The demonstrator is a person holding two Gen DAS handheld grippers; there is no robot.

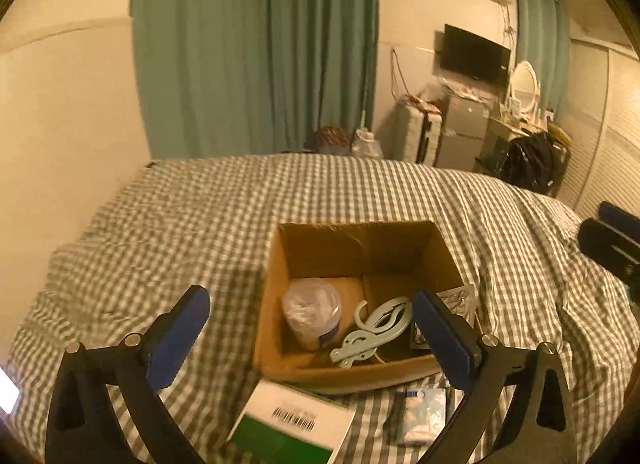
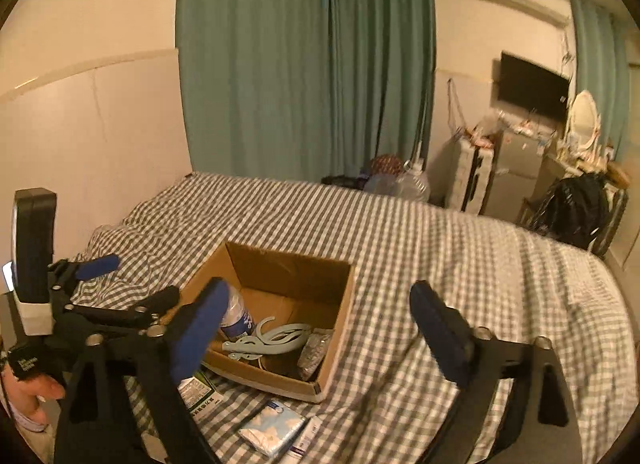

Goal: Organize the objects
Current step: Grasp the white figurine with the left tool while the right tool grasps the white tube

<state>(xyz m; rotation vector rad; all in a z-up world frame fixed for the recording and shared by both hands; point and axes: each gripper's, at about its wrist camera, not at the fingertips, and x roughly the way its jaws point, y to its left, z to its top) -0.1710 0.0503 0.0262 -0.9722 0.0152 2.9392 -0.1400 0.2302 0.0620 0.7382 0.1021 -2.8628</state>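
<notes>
An open cardboard box sits on the checked bed. Inside lie a plastic-wrapped roll, a pale blue folding hanger and a silvery packet. In front of the box lie a green and white carton and a light blue tissue pack. My left gripper hovers open over the box's near side, nothing between its fingers. My right gripper is open too, above the box's near right corner. The left gripper also shows at the left of the right wrist view.
The grey-and-white checked bedspread stretches far around the box. A cream wall borders the left, green curtains hang behind. Cluttered furniture, a TV and a dark bag stand beyond the bed's right end. A hand holds the left gripper.
</notes>
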